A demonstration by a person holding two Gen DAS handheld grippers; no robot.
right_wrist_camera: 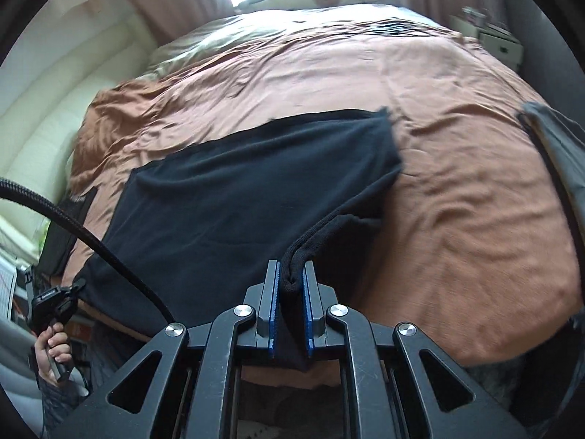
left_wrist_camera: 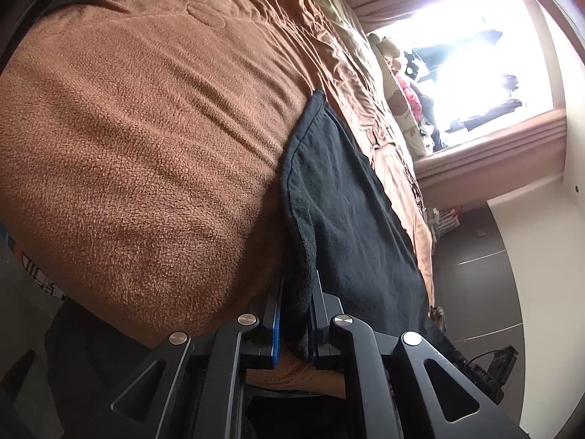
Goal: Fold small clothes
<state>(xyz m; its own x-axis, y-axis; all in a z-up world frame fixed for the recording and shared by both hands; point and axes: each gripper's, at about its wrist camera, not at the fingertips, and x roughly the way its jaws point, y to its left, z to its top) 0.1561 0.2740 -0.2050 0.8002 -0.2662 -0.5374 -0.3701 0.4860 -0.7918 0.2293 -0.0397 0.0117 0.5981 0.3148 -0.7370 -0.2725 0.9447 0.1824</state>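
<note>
The black cloth [right_wrist_camera: 234,197] lies spread on the brown blanket [right_wrist_camera: 457,197] on the bed. The right gripper [right_wrist_camera: 291,285] pinches a bunched near edge of it between its 2 fingers. The left gripper [left_wrist_camera: 296,314] pinches another edge the same way. To fold well, I think both should lift together, keep the edge tight and level, then lay it neatly over the far edge.

open brown bedspread [right_wrist_camera: 457,197] lies right of the black garment [right_wrist_camera: 234,190]; a grey cloth [right_wrist_camera: 555,146] blocks the far right edge.
</note>
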